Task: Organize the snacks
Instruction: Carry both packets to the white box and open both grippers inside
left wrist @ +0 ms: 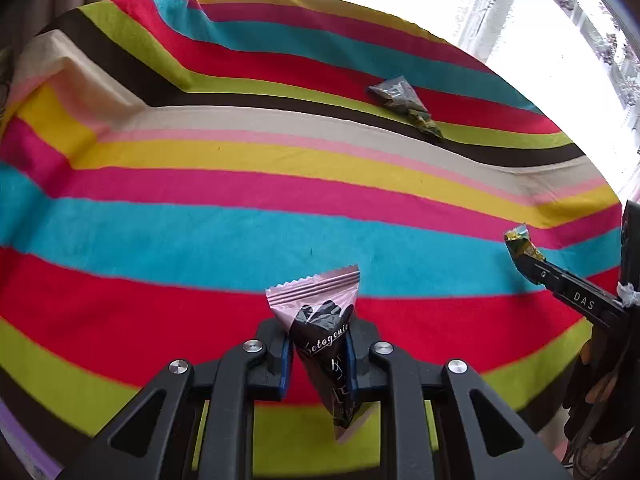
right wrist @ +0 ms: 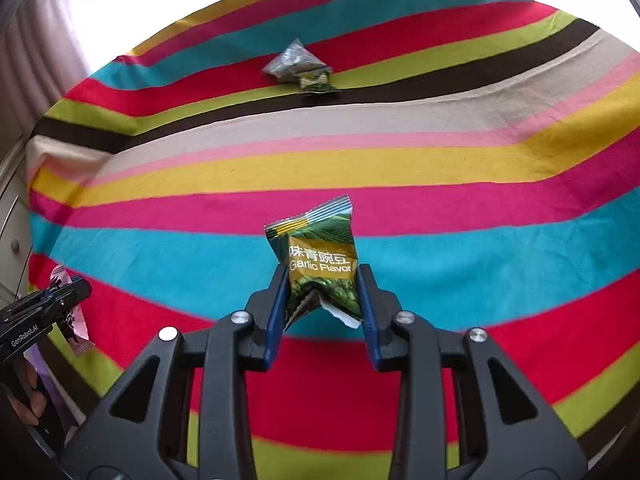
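Bright multicoloured striped cloth (left wrist: pixel 200 220) covers the surface, with two small green-grey snack packets (right wrist: pixel 300 70) touching at its far side. Above it, the left hand-held gripper (left wrist: pixel 318 356) pinches a pink-and-black triangular snack packet (left wrist: pixel 320 328); the right hand-held gripper (right wrist: pixel 322 300) clamps a green garlic-flavour pea packet (right wrist: pixel 320 264).

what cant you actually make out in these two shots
- Pink-and-black packet in the left gripper, left wrist view: the fingers cover its sides, so the printed word is only partly readable.
- Green garlic-flavor packet in the right gripper, right wrist view: the lower part is folded between the fingers.
- Far pile of packets on the striped cloth: too small and blurred to count or read in either view.
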The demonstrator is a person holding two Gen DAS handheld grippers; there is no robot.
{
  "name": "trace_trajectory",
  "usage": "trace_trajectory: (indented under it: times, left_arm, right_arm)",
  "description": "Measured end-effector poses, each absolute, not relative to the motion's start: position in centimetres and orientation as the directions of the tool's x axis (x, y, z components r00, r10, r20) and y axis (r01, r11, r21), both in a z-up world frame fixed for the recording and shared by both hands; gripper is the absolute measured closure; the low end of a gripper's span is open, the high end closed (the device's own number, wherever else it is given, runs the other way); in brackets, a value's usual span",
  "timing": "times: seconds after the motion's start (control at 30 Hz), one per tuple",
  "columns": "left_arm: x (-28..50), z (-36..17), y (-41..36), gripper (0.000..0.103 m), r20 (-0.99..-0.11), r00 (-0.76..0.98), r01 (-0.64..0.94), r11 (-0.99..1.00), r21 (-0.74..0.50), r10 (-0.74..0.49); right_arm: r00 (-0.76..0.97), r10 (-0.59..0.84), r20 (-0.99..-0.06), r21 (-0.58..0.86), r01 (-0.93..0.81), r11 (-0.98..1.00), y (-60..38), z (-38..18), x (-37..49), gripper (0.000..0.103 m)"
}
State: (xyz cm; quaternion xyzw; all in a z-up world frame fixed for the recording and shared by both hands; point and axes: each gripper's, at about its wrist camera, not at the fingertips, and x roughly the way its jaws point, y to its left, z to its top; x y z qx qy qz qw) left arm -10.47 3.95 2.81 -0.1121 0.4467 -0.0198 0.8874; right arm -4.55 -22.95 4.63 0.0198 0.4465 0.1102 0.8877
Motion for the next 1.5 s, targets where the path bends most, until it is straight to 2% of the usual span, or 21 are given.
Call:
trace_trajectory:
  times: [0.8, 1.5]
  left_arm:
    - [-19.3, 6.9, 7.3, 0.082, -0.718, 0.680, -0.044, 0.969, -0.242, -0.149]
    - [-24.9, 8.8, 12.4, 0.082, -0.686, 0.723, -0.126, 0.963, -0.239, -0.076]
  right_arm:
    - [0.631, 0.234, -0.740, 0.008, -0.340, 0.941, -15.6, 9.8, -13.5, 0.066]
    - [0.564, 0.388, -0.729, -0.019, -0.584, 0.812, -6.3, 11.6, -18.1, 0.066]
